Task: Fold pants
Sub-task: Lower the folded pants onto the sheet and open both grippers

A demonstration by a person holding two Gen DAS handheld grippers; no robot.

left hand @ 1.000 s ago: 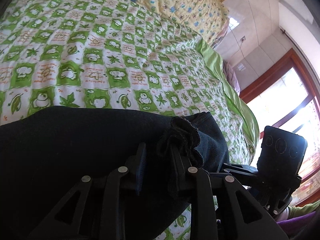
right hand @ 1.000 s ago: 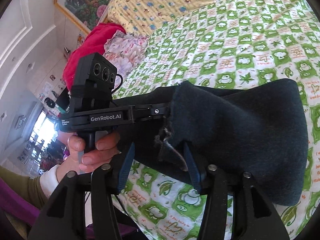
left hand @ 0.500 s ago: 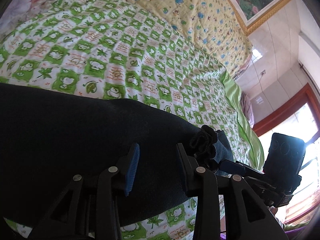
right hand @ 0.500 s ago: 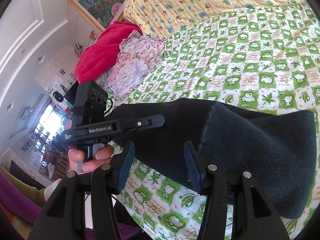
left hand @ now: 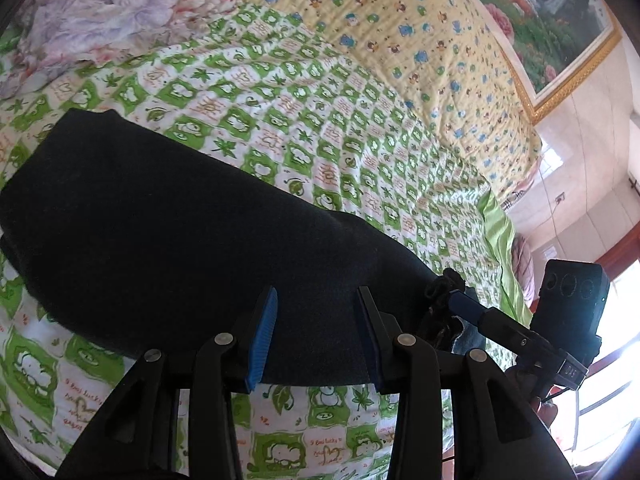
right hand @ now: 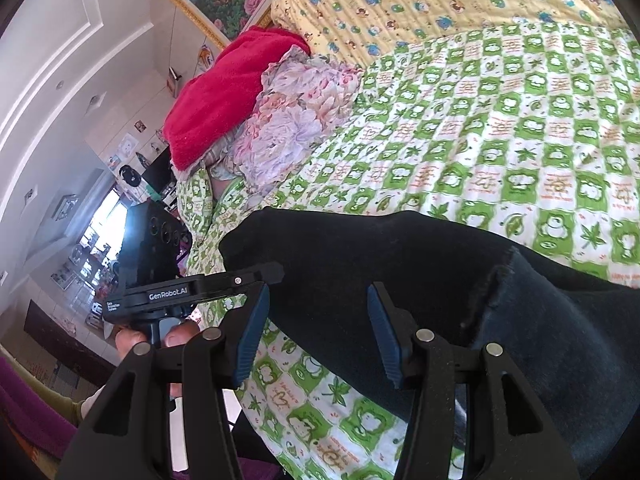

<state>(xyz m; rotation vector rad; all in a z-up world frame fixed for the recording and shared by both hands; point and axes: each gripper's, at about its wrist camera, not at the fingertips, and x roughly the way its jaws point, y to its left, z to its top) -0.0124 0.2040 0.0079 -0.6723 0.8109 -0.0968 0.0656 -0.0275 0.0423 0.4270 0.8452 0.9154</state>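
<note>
The left tool [left hand: 316,334] has its jaws opening, partway apart, with the dark pants [left hand: 192,240] lying behind the gap and no cloth pinched between the blue pads. The right tool [right hand: 316,334] stands about half open, likewise holding nothing, poised over the pants [right hand: 400,280]. The pants lie folded on the bed [left hand: 320,120], on its green-and-white checked sheet. In the left wrist view the right tool [left hand: 464,304] sits at a bunched corner of the fabric; whether it touches is unclear. The near edge of the pants is hidden behind both tools.
</note>
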